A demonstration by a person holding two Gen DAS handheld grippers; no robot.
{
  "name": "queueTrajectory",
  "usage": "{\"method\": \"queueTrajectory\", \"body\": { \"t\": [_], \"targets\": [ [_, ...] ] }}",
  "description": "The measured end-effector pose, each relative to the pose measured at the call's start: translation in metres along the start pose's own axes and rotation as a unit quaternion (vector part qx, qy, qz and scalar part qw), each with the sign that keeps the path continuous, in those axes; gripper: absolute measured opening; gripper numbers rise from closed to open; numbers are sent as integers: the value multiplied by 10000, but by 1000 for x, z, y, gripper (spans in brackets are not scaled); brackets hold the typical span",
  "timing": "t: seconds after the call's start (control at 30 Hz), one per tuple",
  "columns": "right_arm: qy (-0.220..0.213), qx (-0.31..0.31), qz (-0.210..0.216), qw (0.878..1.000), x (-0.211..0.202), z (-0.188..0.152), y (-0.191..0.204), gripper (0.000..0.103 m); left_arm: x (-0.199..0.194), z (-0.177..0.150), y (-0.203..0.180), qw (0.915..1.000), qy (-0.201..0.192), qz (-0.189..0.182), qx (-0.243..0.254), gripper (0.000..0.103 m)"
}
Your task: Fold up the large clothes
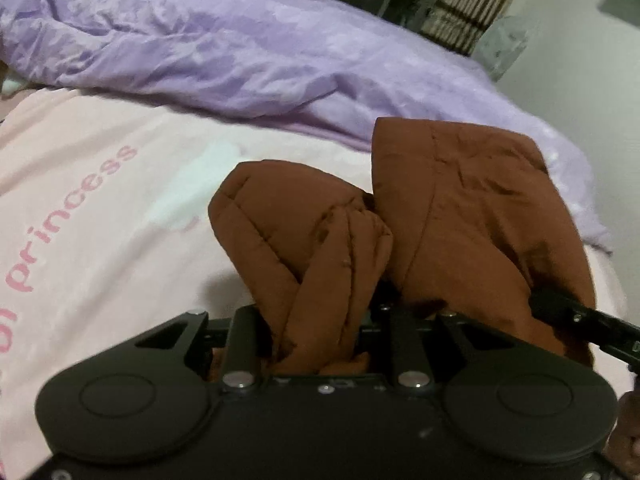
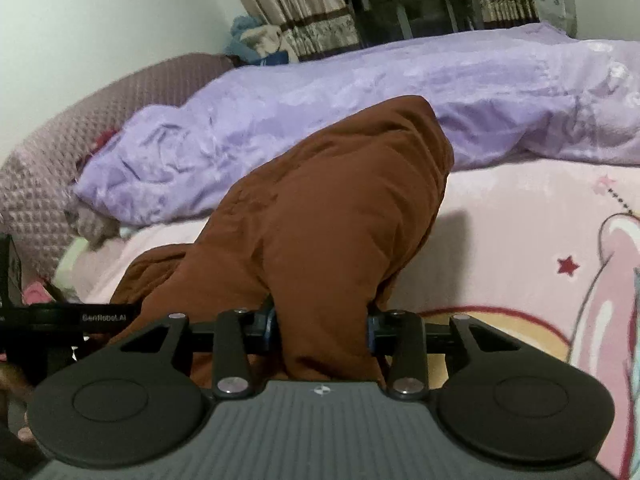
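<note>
Left gripper (image 1: 320,344) clamped on a bunched fold of the brown padded garment (image 1: 460,216), the cloth squeezed narrow between its jaws and bulging in two puffy lobes just beyond them. Right gripper (image 2: 320,328) likewise closed on a thicker wad of the same garment (image 2: 332,216), blue pads (image 2: 270,320) pressing in from both sides, the fabric rising in a hump ahead and trailing down to the left. Garment partly lifted over a pink bedsheet (image 1: 100,208) printed with the word "princess" and cartoon stars. Rumpled lilac blanket (image 2: 360,92) heaped along the far side of the bed, touching the sheet. Striped curtains (image 2: 296,4) and dark window behind. Quilted mauve headboard (image 2: 60,152) at the left in the right wrist view
</note>
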State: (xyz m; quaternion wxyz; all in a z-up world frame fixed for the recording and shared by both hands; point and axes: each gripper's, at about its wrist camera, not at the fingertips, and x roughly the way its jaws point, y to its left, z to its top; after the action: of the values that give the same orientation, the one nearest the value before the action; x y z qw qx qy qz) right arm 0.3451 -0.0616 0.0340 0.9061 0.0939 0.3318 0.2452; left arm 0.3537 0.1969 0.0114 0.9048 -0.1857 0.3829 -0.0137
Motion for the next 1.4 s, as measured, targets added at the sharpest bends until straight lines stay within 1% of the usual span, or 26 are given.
{"method": "queueTrajectory", "body": {
  "t": [0.13, 0.3, 0.4, 0.47, 0.6, 0.67, 0.73, 0.77, 0.8, 0.83, 0.87, 0.9, 0.93, 0.97, 1.0, 1.03, 1.07, 1.1, 1.13, 1.17, 1.2, 1.23, 1.27, 1.3, 1.33, 1.4],
  "targets": [
    [-178, 34, -35, 9998, -31, 11, -11, 45, -15, -1, -33, 9993, -155, -170, 291, 22],
    [-244, 46, -251, 9994, -69, 21, -36, 45, -13, 7, -72, 9977, -204, -646, 83, 22],
    [-365, -26, -468, 9982, -98, 25, -53, 45, -4, 4, -110, 9960, -131, -864, 210, 22],
    [-433, 31, -683, 9967, -115, 26, -70, 45, 5, 0, -136, 9945, -23, -1001, 307, 22],
    [-430, 348, -1026, 9932, -137, 22, -115, 45, 40, -11, -179, 9909, 325, -1266, 328, 23],
    [-395, 506, -1155, 9912, -139, 14, -134, 46, 62, -22, -196, 9883, 576, -1337, 458, 25],
    [-283, 702, -1219, 9897, -133, 0, -155, 49, 88, -34, -203, 9865, 847, -1288, 550, 28],
    [-193, 870, -1225, 9885, -127, -9, -168, 50, 102, -40, -205, 9859, 972, -1217, 608, 32],
    [-94, 1034, -1227, 9870, -118, -17, -180, 54, 121, -48, -205, 9852, 1144, -1104, 635, 42],
    [46, 1227, -1257, 9844, -108, -28, -196, 66, 137, -53, -203, 9845, 1295, -1010, 620, 51],
    [172, 1360, -1318, 9817, -96, -37, -207, 78, 149, -58, -197, 9841, 1433, -930, 478, 76],
    [310, 1438, -1405, 9791, -87, -44, -213, 89, 153, -59, -189, 9856, 1449, -809, 337, 99],
    [409, 1422, -1506, 9775, -82, -47, -216, 90, 152, -56, -188, 9875, 1466, -519, 270, 103],
    [379, 1405, -1470, 9784, -85, -45, -214, 90, 146, -51, -192, 9894, 1389, -224, 356, 103],
    [319, 1392, -1470, 9788, -91, -40, -210, 86, 133, -43, -202, 9913, 1149, 22, 638, 102],
    [208, 1316, -1604, 9780, -99, -31, -202, 79, 116, -37, -215, 9915, 866, 239, 936, 102],
    [-7, 1224, -1900, 9741, -110, -22, -194, 77, 103, -30, -226, 9910, 574, 391, 1143, 103],
    [-301, 1129, -2228, 9678, -120, -16, -187, 77, 88, -25, -237, 9901, 193, 444, 1317, 103],
    [-734, 1023, -2535, 9591, -131, -9, -175, 77, 76, -21, -247, 9889, -186, 335, 1433, 103],
    [-1108, 971, -2652, 9529, -137, -5, -166, 76, 69, -18, -255, 9871, -498, 146, 1516, 103],
    [-1432, 965, -2687, 9476, -140, -2, -158, 70, 66, -17, -263, 9843, -780, -85, 1582, 103],
    [-1708, 984, -2663, 9435, -137, 0, -153, 61, 69, -18, -271, 9817, -958, -283, 1618, 103],
    [-1807, 977, -2677, 9414, -128, 1, -152, 57, 75, -21, -275, 9788, -1094, -471, 1665, 103],
    [-1770, 956, -2793, 9389, -114, 1, -152, 51, 88, -26, -279, 9769, -1133, -593, 1715, 103],
    [-1597, 931, -2960, 9371, -96, -1, -157, 46, 105, -33, -282, 9758, -1063, -600, 1815, 103],
    [-1248, 947, -3116, 9372, -53, -11, -171, 45, 151, -46, -284, 9731, -776, -332, 2145, 103]
  ]
}}
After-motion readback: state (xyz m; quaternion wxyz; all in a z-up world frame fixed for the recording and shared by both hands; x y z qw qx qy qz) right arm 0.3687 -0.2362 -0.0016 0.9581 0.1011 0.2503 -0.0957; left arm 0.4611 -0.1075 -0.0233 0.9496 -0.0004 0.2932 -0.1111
